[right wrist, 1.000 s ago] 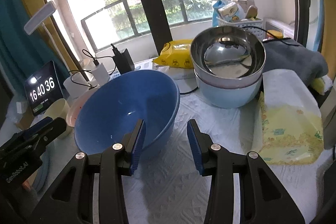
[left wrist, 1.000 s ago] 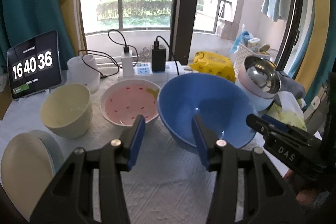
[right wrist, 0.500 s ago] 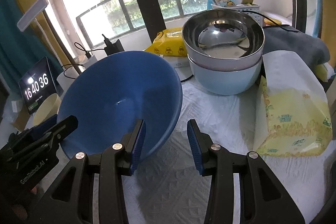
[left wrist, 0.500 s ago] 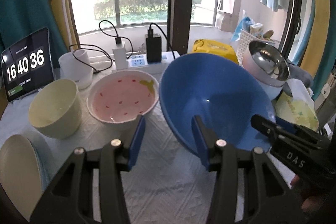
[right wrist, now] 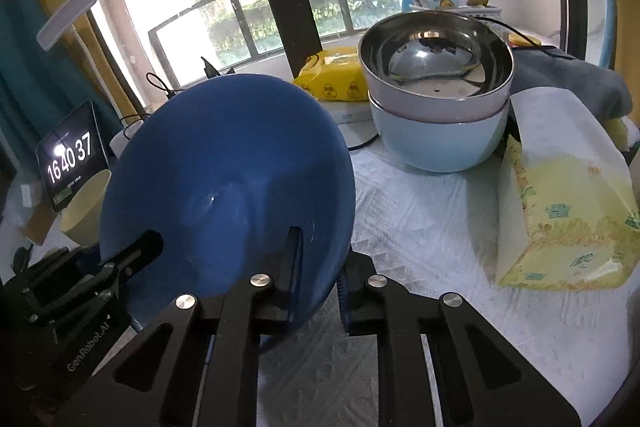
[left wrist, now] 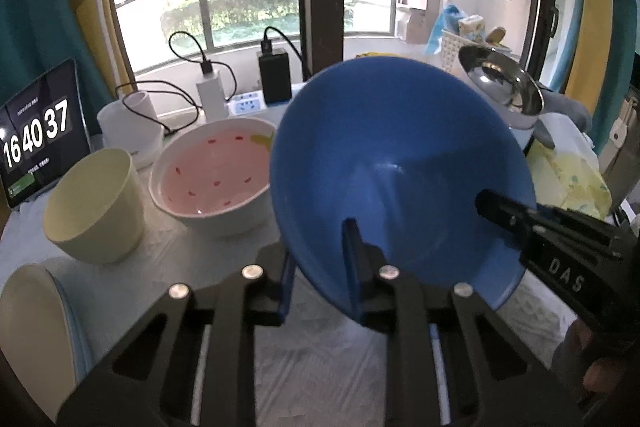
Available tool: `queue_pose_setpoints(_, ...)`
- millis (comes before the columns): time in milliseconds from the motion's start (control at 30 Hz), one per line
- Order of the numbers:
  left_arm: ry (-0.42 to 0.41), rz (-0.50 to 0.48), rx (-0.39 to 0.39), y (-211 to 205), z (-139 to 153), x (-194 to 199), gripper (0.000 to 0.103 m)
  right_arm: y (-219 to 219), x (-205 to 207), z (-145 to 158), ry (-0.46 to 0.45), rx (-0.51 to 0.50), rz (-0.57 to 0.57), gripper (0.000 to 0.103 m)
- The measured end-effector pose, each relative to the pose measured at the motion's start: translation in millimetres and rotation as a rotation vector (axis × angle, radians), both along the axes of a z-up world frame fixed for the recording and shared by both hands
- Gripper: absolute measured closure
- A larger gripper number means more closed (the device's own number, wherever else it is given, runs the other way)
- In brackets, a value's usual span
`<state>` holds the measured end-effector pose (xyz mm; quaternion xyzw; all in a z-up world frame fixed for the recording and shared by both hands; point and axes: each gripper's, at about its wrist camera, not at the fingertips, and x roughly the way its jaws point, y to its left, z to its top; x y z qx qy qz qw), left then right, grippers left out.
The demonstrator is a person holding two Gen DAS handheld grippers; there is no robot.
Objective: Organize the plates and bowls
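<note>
Blue plastic fills both my views: the blue bowl (left wrist: 400, 163), smooth, wide and cone-shaped, is tipped up on edge over the desk (left wrist: 320, 359), its hollow facing me. My left tool (left wrist: 318, 277) is closing on the near rim, one finger inside the bowl and one outside, pads pressing the wall. My right tool (right wrist: 318, 269) is closing on the rim at the other side in the same way, one blue pad against the inner wall, the other behind it. Each tool shows in the other's camera, reaching into the bowl's edge.

The bowl is empty. To its left, just beside it, sits a white bowl (left wrist: 214, 177) with a pink inside and small red marks, also empty. Further left stands a pale yellow cup (left wrist: 94, 205), round and matte, and at the left edge a cream plate (left wrist: 30, 339) lies on a pale blue one.

On the right, a shiny steel bowl (right wrist: 436, 61) is nested in a pale blue bowl (right wrist: 436, 143), well apart from the one I hold. A yellow tissue pack (right wrist: 560, 219) lies near them, with a grey cloth (right wrist: 572, 83) behind.

The desk wears a white quilted cover. Along the back are a power strip (left wrist: 246, 105) with chargers and cables, a white tub (left wrist: 128, 127), a yellow wipes pack (right wrist: 334, 79) and a tablet (left wrist: 38, 139) showing a clock. The window and balcony rail stand beyond.
</note>
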<state>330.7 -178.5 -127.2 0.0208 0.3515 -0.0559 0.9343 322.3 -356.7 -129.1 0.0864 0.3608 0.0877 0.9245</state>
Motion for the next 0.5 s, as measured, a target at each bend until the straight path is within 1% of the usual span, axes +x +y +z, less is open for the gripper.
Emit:
queue_pose_setpoints(167,-0.016,-0.004,-0.004,3,7,-10,0.081,4,-6,5,-0.013,0.001,-0.003,0.088)
queue_pose_setpoints(500,-0.037,-0.02,-0.03,18,25,-38,0.081,11,-40,23,-0.04,0.01,-0.017,0.088)
